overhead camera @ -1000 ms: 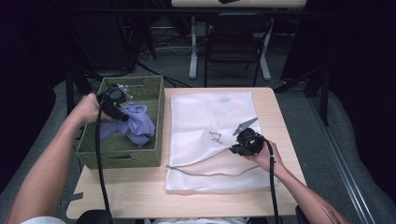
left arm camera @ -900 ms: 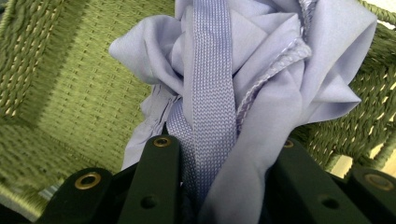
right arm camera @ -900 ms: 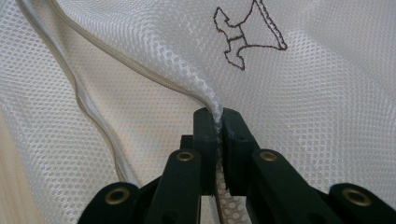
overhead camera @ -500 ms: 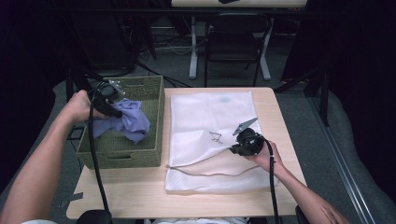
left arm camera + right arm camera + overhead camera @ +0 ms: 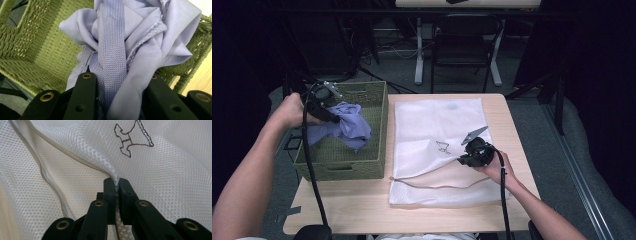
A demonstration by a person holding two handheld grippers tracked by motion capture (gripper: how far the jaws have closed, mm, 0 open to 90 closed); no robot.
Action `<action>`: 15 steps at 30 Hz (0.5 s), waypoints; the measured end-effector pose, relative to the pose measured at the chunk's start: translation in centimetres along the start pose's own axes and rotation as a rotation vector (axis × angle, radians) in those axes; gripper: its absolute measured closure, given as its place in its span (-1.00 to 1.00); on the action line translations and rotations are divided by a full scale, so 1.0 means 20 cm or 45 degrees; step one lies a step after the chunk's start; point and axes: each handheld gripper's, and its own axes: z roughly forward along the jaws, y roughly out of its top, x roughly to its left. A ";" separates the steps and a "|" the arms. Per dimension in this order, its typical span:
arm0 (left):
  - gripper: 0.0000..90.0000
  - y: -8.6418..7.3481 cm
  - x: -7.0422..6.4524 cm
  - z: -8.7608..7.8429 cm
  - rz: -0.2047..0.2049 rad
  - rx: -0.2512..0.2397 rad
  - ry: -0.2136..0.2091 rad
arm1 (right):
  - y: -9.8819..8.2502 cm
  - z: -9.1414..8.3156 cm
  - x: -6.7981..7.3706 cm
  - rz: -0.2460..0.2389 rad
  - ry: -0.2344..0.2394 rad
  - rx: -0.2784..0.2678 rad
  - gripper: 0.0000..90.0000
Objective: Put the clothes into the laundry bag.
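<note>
lilac garment [image 5: 140, 50], crumpled, ribbed strip down front.

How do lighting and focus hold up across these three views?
High view: wooden table brightly lit, surroundings nearly black, slightly soft. Left gripper view: crumpled lavender cloth sharp, evenly lit, no glare. Right gripper view: white mesh laundry bag crisp, its weave readable.

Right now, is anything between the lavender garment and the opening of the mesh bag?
The basket's right wall stands between the lavender garment and the mesh bag. The right gripper holds the bag's zipper edge up.
</note>
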 end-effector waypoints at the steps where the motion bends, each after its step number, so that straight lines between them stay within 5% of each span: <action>1: 0.66 0.00 0.00 0.00 0.000 0.000 -0.001 | 0.00 0.00 0.00 -0.005 0.000 0.000 0.91; 15: 0.66 0.04 0.00 -0.11 -0.003 -0.045 -0.013 | 0.00 0.00 0.00 0.000 0.003 0.002 0.91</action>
